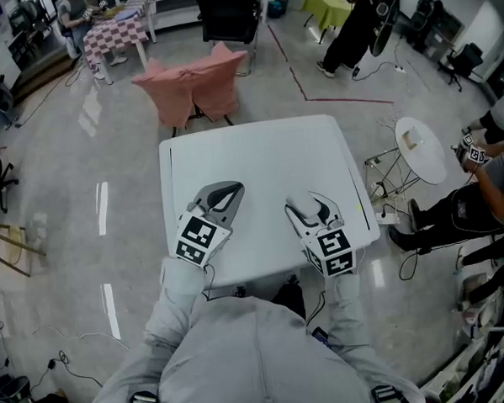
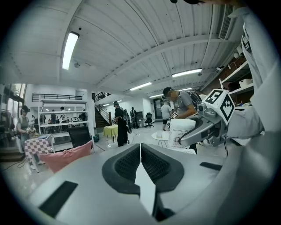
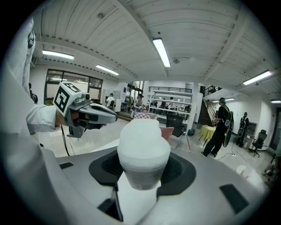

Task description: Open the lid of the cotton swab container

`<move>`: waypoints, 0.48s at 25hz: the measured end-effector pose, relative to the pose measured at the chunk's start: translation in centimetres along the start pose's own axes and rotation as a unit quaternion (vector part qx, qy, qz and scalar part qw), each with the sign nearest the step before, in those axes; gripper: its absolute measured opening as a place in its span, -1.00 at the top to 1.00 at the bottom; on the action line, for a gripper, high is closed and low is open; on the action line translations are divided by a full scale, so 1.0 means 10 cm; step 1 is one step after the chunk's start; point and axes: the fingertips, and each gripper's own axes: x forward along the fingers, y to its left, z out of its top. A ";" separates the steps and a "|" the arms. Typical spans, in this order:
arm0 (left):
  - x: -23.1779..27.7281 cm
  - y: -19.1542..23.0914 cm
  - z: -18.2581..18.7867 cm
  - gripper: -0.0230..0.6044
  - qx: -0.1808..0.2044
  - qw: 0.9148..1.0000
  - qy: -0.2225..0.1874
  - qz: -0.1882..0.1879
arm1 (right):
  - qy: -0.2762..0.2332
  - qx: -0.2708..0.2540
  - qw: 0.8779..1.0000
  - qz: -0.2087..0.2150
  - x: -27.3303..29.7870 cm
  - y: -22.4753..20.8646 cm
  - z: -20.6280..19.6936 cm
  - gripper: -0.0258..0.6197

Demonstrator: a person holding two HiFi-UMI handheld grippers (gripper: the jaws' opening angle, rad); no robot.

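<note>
My right gripper (image 3: 143, 170) has the cotton swab container (image 3: 141, 154) clamped between its jaws. The pads press on either side of the lower, translucent part of the body, and the tub stands upright in the grip. Its white domed lid (image 3: 139, 132) sits on top and looks fully seated, so I judge the opening has not begun. This is the hold-and-approach step.

My left gripper (image 2: 140, 149) is empty. Its jaws are pressed together with nothing between them, and it hangs over the near left part of the white bench (image 1: 258, 154), beside the right gripper but apart from it. From the left gripper view the container shows off to the right, held up clear of the bench top.

Next, I think, the left jaws must spread wide enough to take the lid. Then they need to come across to the top of the tub and close on the lid alone, above the right pads. The right grip has to stay firm so the body does not turn or slip while the lid is pulled or twisted. I cannot tell from here whether the lid snaps, hinges or screws.
</note>
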 end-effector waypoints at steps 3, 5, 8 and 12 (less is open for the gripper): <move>-0.06 -0.13 0.04 0.85 0.007 1.000 -0.005 -0.010 | -0.002 0.005 1.000 -0.005 -0.14 0.07 -0.04 0.21; -0.11 -0.21 0.06 0.85 0.011 1.000 -0.005 -0.015 | -0.004 0.007 1.000 -0.008 -0.22 0.10 -0.05 0.22; -0.14 -0.31 0.12 0.85 0.016 1.000 -0.009 -0.021 | -0.008 0.007 1.000 -0.014 -0.34 0.13 -0.06 0.22; -0.17 -0.46 0.16 0.85 0.020 0.999 -0.014 -0.029 | -0.014 0.008 1.000 -0.022 -0.49 0.12 -0.07 0.22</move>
